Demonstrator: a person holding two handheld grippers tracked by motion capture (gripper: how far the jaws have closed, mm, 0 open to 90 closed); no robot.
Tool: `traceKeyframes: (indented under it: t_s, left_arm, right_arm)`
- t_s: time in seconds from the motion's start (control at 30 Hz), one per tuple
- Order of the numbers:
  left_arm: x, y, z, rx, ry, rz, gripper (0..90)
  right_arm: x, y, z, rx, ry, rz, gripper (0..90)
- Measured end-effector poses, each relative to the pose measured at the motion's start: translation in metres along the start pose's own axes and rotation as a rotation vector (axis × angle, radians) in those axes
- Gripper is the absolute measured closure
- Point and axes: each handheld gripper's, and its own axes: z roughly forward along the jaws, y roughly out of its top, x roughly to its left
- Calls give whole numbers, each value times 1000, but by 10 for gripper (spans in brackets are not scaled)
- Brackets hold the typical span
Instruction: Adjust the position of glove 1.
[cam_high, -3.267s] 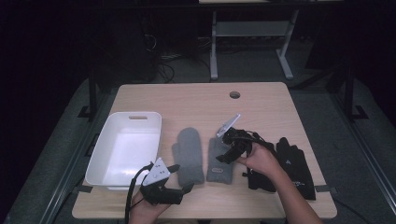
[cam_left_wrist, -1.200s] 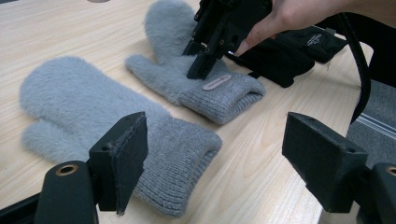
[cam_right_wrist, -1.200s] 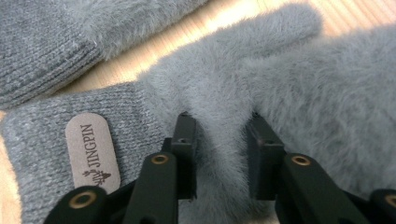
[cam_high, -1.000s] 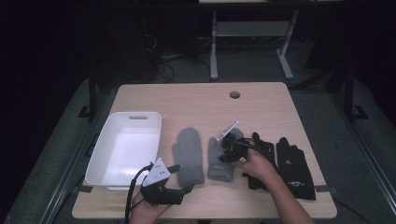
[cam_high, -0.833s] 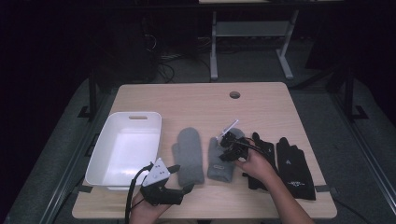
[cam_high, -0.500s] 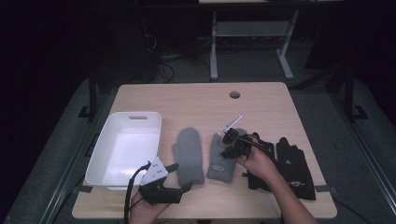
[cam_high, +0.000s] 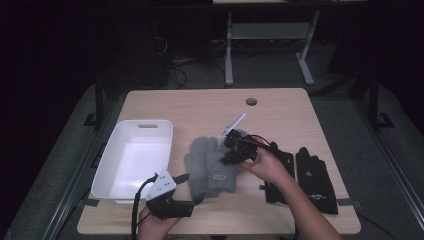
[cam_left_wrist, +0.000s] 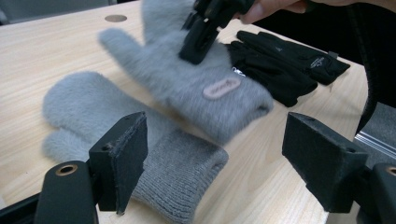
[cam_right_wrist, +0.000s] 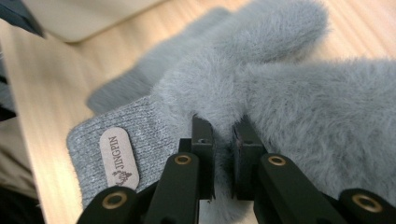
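1. Right gripper (cam_high: 229, 150): jaws nearly together, pinching a fold of fluffy fabric on the grey mitten with the label (cam_right_wrist: 261, 98). They have just been closing, with that fabric between them. The gripper sits over the mitten's upper half, held by the person's right hand (cam_high: 267, 162).
2. Grey mitten with the label: near the middle of the table (cam_high: 200, 105), cuff toward the person, tan tag reading "JINGPIN" on the ribbed cuff. In the left gripper view its cuff end looks raised off the wood, tilted.
3. Second grey mitten (cam_high: 197, 157): flat on the table, just beside the first on its left, partly overlapped by it; ribbed cuff toward the front edge.
4. Black gloves (cam_high: 312, 177): a pair, flat on the table to the right of the mittens, one partly under the right hand.
5. Left gripper (cam_high: 192, 190): jaws wide apart, nothing between them; low at the front edge of the table, pointing toward the second mitten's cuff, apart from it.
6. White bin (cam_high: 150, 127): rectangular, at the left side of the table, just beside the second mitten.
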Motion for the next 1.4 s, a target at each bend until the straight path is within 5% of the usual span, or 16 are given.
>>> traceKeyframes:
  t_s: [0.33,0.73,0.93,1.2,1.4]
  left_arm:
    - [3,0,0,4,14,-12,220]
    - [3,-2,2,15,20,-21,225]
    - [4,-2,3,28,18,-20,225]
    - [2,-3,6,32,7,-22,227]
    - [2,-4,7,46,0,-17,263]
  right_arm:
    - [17,40,29,37,67,-131,821]
    - [16,48,49,72,81,-195,801]
    - [18,47,51,47,71,-216,779]
    - [10,39,43,-67,78,-184,610]
    - [-4,31,30,-113,50,-92,478]
